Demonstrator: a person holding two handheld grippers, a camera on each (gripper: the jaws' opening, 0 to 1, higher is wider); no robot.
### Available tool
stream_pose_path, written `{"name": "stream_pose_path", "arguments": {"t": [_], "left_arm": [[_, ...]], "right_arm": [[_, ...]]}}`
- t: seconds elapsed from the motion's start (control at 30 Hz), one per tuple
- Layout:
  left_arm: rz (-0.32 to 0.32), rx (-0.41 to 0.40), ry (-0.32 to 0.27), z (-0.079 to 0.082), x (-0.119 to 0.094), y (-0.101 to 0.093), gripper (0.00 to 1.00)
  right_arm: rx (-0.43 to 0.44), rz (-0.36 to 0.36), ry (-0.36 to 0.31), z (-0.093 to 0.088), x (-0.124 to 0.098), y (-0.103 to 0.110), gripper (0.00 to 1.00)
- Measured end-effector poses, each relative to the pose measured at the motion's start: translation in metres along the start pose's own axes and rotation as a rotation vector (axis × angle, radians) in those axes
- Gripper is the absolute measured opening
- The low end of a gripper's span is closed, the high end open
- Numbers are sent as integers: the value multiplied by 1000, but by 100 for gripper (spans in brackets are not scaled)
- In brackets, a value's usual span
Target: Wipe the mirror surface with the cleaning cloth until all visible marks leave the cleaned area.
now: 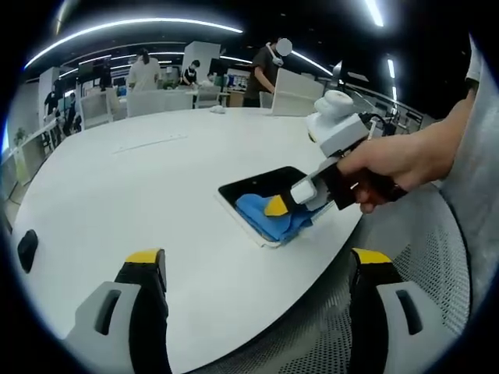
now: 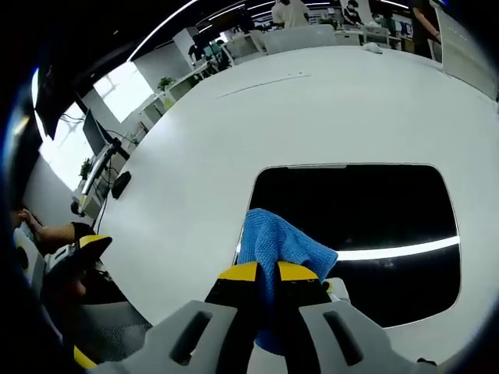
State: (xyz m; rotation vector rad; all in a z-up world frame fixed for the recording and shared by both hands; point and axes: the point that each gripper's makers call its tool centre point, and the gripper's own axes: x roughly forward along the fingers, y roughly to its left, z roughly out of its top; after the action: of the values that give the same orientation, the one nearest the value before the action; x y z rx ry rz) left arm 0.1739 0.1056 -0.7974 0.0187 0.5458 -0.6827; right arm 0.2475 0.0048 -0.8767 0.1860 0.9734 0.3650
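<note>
White table (image 1: 117, 202): blue cloth (image 2: 277, 245) is clamped by right gripper (image 2: 267, 272); it should be pressed flat across mirror (image 2: 366, 218). Left gripper (image 1: 257, 261) is kept open, holding nothing.

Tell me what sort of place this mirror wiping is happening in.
Probably an open-plan office or lab: long ceiling light strips, several people standing at white desks in the background, and a large round white table bearing the flat rectangular mirror.

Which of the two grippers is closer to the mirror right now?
The right one. The right gripper is down on the mirror, fingers pinching the blue cloth against the glass. The left gripper hangs back at the table edge, open, apart from the mirror.
</note>
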Motion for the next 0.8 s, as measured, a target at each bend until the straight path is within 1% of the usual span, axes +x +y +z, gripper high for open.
{"name": "stream_pose_path", "arguments": {"t": [0.03,0.2,0.43,0.5,0.57,0.63,0.8], "left_arm": [[1,5,3,-1,0,1,97],[20,-24,20,-9,-2,11,98],[25,-36,4,-4,-3,10,99],[29,-42,5,-6,-3,12,99],[30,-37,18,-8,-3,11,99],[24,-10,21,-8,-2,9,98],[27,-10,23,-11,-2,13,98]], "right_arm": [[1,3,0,0,1,1,2],[-9,7,6,0,4,8,2],[-32,6,3,0,4,8,2],[-41,8,4,0,4,8,2],[-42,7,4,0,4,8,2],[-44,7,4,0,4,8,2],[-37,13,12,1,5,7,2]]}}
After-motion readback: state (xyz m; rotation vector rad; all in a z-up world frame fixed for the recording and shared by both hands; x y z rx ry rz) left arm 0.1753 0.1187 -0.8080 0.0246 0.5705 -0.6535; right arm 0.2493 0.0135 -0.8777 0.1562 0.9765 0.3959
